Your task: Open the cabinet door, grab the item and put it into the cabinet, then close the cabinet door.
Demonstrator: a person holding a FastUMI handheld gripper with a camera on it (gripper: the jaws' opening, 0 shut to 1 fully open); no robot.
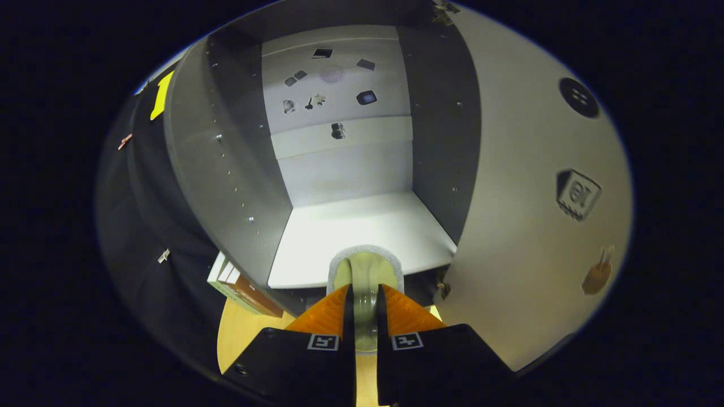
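Fingers: I see my gripper [365, 316] clenched on a pale item [365, 271].
Cabinet [350, 226]: just ahead, door [531, 215] open, item at shelf edge.

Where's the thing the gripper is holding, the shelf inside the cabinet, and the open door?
item [365, 271], gripper view, its rounded top
cabinet shelf [362, 226], gripper view, bare floor
cabinet door [526, 237], gripper view, its inner face

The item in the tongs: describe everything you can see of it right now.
The pale, glossy, rounded item, yellowish-green with a grey foam-like rim around its far end, sits clamped edge-on between the tongs, both fingers pressing its sides. Its far end pokes beyond the fingertips, over the front lip of the open white cabinet's shelf. Whether it touches the shelf, I cannot tell. What exactly it is stays unclear.
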